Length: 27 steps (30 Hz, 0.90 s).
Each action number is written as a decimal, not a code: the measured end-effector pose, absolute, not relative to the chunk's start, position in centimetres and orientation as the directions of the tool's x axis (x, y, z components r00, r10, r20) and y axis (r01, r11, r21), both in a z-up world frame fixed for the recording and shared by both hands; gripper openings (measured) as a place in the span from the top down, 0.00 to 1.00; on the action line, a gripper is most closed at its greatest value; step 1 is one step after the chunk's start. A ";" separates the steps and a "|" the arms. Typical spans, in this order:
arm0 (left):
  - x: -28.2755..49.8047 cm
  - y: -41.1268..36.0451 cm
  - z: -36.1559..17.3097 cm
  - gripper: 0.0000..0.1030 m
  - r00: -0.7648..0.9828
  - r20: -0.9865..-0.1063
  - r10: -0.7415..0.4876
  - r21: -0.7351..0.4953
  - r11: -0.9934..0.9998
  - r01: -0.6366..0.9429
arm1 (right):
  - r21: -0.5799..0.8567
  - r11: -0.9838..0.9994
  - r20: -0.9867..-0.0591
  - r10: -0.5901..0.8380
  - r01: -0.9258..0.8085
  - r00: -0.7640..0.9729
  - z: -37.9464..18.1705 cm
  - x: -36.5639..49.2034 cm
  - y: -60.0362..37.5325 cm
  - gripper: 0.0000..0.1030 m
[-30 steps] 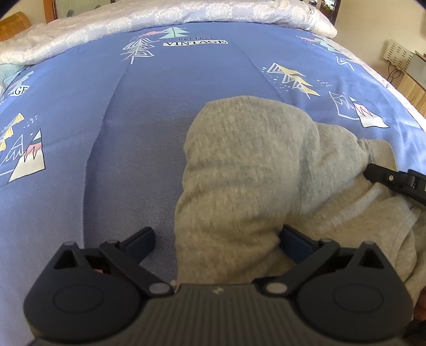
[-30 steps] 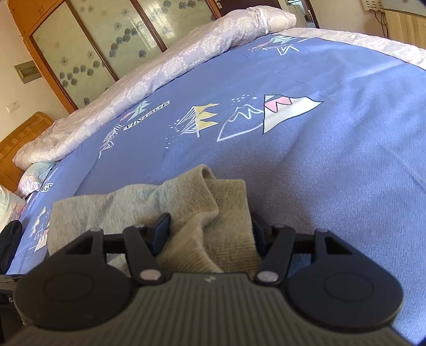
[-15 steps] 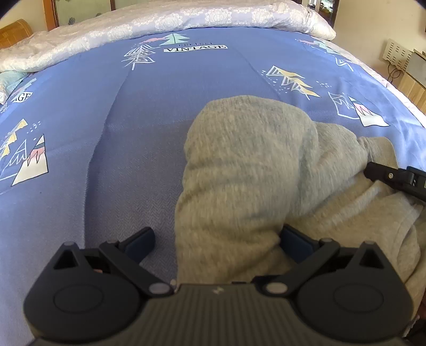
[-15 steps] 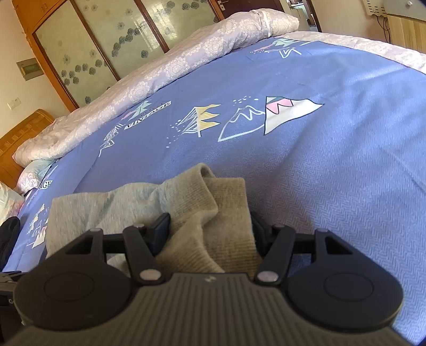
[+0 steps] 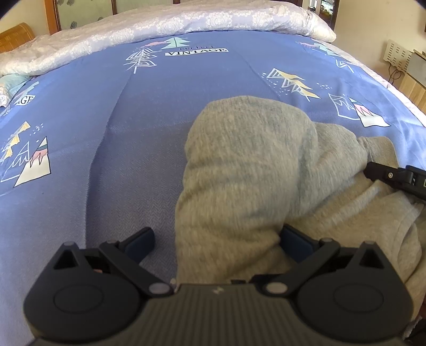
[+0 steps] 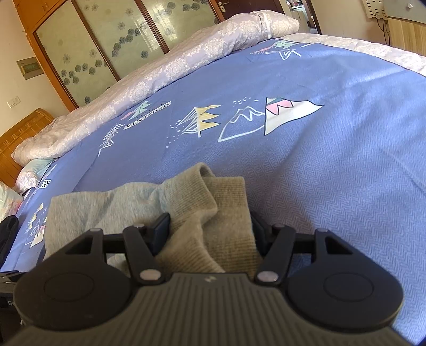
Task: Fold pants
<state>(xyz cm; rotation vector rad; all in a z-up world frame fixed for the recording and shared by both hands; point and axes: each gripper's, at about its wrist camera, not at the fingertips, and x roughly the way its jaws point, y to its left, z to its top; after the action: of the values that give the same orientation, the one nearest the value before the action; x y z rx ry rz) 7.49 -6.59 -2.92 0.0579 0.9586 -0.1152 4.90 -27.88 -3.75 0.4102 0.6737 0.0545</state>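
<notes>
Grey sweatpants [image 5: 245, 170] lie bunched on a blue printed bedspread [image 5: 106, 133]. In the left wrist view my left gripper [image 5: 217, 238] is open, its jaws wide apart, with a fold of the pants lying between them against the right finger. In the right wrist view my right gripper [image 6: 210, 231] is open around the ribbed cuffs of the pants [image 6: 213, 207], which fill the gap between the fingers. The right gripper's tip also shows at the right edge of the left wrist view [image 5: 394, 178], resting on the pants.
A white floral quilt [image 5: 186, 24] is rolled along the far side of the bed. A wooden headboard [image 6: 24, 135] and pillows are at the left. A wardrobe with glass doors [image 6: 106, 45] stands behind. The bed edge and wooden furniture [image 5: 410, 77] are at the right.
Both views have shifted only slightly, as if the grippers eased forward a little. The pants and the jaw openings look the same.
</notes>
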 end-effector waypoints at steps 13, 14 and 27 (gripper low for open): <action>7.0 -7.2 -2.9 0.00 0.594 -0.803 -0.038 0.045 0.991 0.123 | 0.378 0.922 -0.590 0.175 0.079 0.788 -3.7 4.8 -27.7 0.38; 7.0 -7.2 -2.9 0.00 0.596 -0.803 -0.036 0.047 0.991 0.123 | 0.378 0.923 -0.590 0.175 0.079 0.788 -3.7 4.8 -27.7 0.38; 6.8 -7.6 -2.9 0.00 0.603 -0.797 -0.024 0.063 0.990 0.123 | 0.477 0.872 -0.612 0.243 0.107 0.752 -2.6 3.6 -29.3 0.36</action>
<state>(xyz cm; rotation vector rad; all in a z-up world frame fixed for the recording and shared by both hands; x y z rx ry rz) 6.80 -7.56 -2.93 0.1150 0.9202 -0.0853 3.63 -29.29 -2.57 0.5170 0.7238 0.0782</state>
